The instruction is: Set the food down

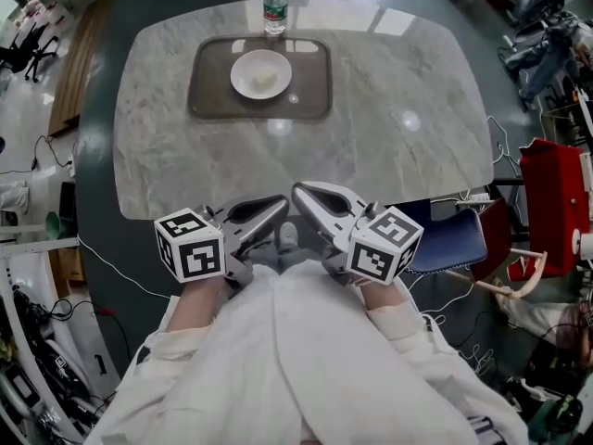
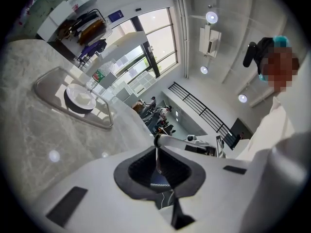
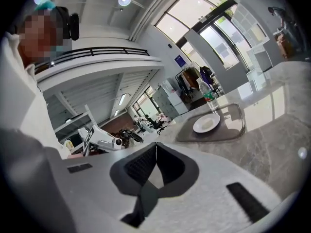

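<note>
seen from above, a person in a white coat (image 1: 278, 360) holds two grippers close to the body at the near edge of a marble bench (image 1: 398, 137). the left gripper (image 1: 276, 206) has its fingers pressed together with nothing between them, and so does the right gripper (image 1: 302, 195); the two sets of tips almost meet at the middle. the food (image 1: 266, 80), a small pale lump too small to show a long axis, already rests on a white plate (image 1: 243, 67) on a dark tray (image 1: 213, 95) across the bench, straight ahead of the fingers and well apart from them, with a water bottle (image 1: 275, 3) just behind. the left gripper looks slightly more in line with the plate. the setting-down seems done.
</note>
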Demonstrator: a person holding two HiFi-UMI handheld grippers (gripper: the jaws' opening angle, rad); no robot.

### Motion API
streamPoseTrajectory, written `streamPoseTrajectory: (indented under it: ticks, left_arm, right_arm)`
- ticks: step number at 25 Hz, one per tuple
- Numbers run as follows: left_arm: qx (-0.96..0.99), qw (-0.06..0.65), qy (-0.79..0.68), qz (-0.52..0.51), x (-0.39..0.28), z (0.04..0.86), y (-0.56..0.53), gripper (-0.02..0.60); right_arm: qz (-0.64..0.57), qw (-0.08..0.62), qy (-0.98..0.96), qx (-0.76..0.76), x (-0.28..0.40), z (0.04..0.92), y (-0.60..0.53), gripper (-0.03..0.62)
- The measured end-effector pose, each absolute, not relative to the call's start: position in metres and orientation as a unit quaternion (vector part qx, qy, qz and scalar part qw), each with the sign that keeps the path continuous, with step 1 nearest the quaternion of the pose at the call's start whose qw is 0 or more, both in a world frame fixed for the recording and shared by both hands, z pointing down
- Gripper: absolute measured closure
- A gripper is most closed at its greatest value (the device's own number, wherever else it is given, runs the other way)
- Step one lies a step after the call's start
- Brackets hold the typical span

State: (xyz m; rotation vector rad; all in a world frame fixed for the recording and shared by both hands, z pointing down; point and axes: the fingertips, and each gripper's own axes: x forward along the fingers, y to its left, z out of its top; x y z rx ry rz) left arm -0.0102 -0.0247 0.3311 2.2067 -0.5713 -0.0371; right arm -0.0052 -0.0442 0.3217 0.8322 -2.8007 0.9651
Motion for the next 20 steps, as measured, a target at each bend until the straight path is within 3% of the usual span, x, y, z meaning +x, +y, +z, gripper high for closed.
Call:
streamPoseTrajectory:
  ticks: [12,20]
  left_arm:
    - [0.890,0.298,-0.346,0.011,-0.042,0.315,-0.042,0.563]
    - [0.896,0.305,-0.321,0.031,-0.033,0.321,-0.039,0.565]
  right_arm:
    - [0.267,0.049,-0.913,0.305,0.004,0.308,-0.047,0.591]
    - [0.262,0.057,-0.913,0.308,0.010,0.304,-0.053,0.591]
